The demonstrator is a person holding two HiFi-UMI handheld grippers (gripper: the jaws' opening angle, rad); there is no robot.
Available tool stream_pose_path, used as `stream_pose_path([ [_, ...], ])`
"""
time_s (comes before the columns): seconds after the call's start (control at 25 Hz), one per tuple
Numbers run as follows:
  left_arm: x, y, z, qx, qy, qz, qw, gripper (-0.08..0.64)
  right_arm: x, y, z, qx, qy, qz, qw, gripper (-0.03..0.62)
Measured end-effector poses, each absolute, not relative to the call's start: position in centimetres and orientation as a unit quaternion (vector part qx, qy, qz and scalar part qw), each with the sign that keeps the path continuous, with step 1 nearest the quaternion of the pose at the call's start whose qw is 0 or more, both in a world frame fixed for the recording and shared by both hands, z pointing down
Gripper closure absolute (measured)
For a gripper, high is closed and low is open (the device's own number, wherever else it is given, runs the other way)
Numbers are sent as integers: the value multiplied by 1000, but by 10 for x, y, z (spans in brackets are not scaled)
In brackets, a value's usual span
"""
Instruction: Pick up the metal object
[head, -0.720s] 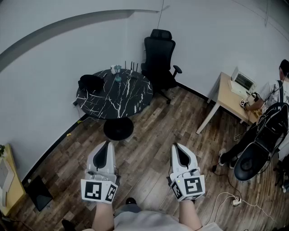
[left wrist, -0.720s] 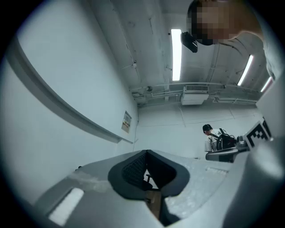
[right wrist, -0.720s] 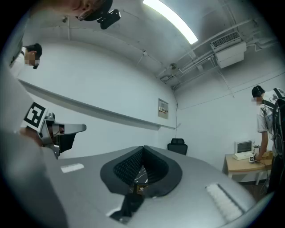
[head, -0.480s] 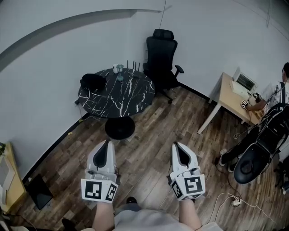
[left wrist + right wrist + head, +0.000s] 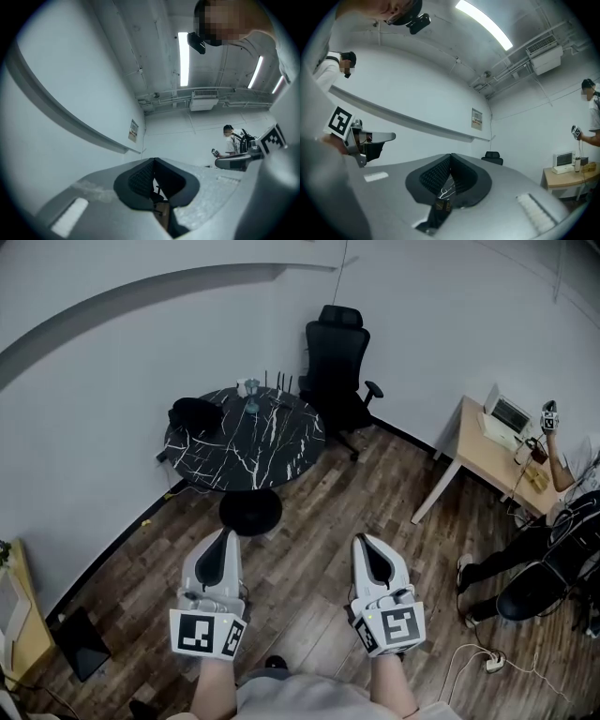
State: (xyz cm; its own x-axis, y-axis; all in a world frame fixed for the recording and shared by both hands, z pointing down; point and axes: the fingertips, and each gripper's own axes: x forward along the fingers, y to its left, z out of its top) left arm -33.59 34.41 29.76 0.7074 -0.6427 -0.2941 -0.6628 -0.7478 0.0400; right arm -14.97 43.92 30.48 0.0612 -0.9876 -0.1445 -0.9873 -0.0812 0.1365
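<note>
A round black marble table stands across the room by the wall. Small pale objects and thin dark sticks sit at its far edge; they are too small to tell which is metal. A black bag lies on its left side. My left gripper and right gripper are held low over the wooden floor, well short of the table. Both are shut with nothing between the pads. The left gripper view shows its jaws pointing at the wall and ceiling; the right gripper's jaws frame a sliver of the marble top.
A black round stool stands in front of the table, and a black office chair behind it. A wooden desk with a small monitor is at the right, with a seated person beside it. Cables lie on the floor at lower right.
The table, stool and chair have drifted slightly right and down in the head view. The person at the right has raised a hand holding a device. Both grippers keep their place, shut.
</note>
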Motion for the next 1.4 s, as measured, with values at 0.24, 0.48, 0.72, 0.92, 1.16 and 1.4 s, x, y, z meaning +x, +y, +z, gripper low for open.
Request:
stream_pose_path([
  [0.24, -334, 336, 299, -928, 339, 152, 32, 555, -150, 437, 312, 735, -672, -89, -2, 594],
  [0.48, -318, 331, 301, -936, 316, 152, 26, 555, -135, 437, 320, 754, -653, -72, -11, 594],
  [0.72, -309, 301, 304, -936, 318, 150, 23, 555, -124, 406, 321, 752, -655, -71, -14, 594],
  [0.92, -298, 264, 304, -932, 328, 151, 20, 555, -107, 368, 319, 748, -659, -71, -15, 594],
  [1.16, -273, 211, 298, -931, 330, 151, 27, 555, -82, 307, 312, 741, -667, -77, -22, 594],
  [1.4, -245, 160, 291, -927, 339, 156, 30, 555, -52, 252, 303, 733, -675, -84, -22, 594],
])
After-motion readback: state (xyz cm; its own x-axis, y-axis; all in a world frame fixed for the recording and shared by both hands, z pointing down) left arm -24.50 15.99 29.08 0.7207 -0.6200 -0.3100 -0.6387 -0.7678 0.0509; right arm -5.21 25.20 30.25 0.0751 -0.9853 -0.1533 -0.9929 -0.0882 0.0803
